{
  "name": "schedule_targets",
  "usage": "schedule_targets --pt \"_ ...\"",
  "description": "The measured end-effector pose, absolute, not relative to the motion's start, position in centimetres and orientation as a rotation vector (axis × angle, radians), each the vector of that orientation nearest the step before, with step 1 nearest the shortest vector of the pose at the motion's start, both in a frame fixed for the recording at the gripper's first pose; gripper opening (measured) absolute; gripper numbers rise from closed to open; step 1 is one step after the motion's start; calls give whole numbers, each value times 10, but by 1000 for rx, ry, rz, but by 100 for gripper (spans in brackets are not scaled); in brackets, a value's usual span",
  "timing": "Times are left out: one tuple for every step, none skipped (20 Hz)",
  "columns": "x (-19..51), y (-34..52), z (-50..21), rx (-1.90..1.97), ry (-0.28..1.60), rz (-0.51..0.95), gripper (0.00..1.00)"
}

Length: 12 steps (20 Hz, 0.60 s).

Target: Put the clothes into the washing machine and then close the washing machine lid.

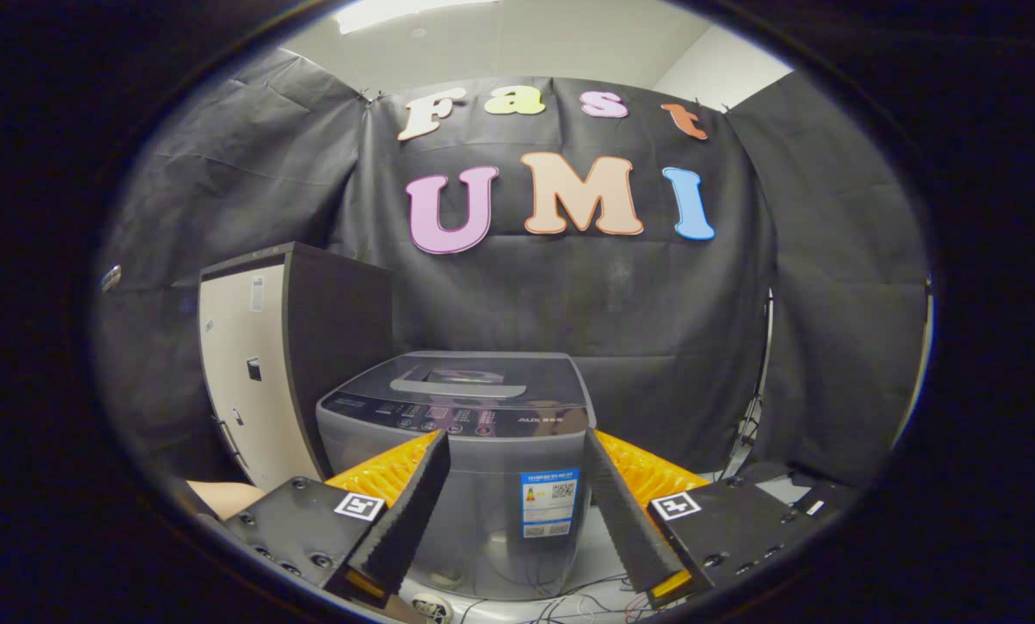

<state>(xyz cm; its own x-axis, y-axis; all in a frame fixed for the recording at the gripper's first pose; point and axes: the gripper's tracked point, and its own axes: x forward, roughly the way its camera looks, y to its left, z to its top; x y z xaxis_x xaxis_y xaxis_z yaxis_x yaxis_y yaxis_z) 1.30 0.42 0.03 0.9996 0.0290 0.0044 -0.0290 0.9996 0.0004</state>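
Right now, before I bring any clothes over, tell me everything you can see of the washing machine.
The washing machine is a grey, plastic-looking top-loader standing upright on the floor beyond the open tongs, which hold nothing. Its lid lies shut, with a dark window and a pale handle bar. A dark control panel runs along the front edge, and a blue label sits on the front. A tall cabinet stands beside it.

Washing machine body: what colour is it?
Grey, with a darker control panel; gripper view shows the washing machine clearly.
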Motion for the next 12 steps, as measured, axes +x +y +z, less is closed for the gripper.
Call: schedule_targets --pt "13 4 0 1 -5 29 96" --pt "13 4 0 0 -5 29 96" --pt "13 4 0 1 -5 29 96" --pt "13 4 0 1 -5 29 96" --pt "13 4 0 1 -5 29 96" --pt "13 4 0 1 -5 29 96" --pt "12 4 0 1 -5 29 96" --pt "12 4 1 1 -5 29 96" --pt "13 4 0 1 -4 29 96" --pt "13 4 0 1 -5 29 96" --pt "13 4 1 1 -5 29 96" --pt "13 5 1 1 -4 29 96"
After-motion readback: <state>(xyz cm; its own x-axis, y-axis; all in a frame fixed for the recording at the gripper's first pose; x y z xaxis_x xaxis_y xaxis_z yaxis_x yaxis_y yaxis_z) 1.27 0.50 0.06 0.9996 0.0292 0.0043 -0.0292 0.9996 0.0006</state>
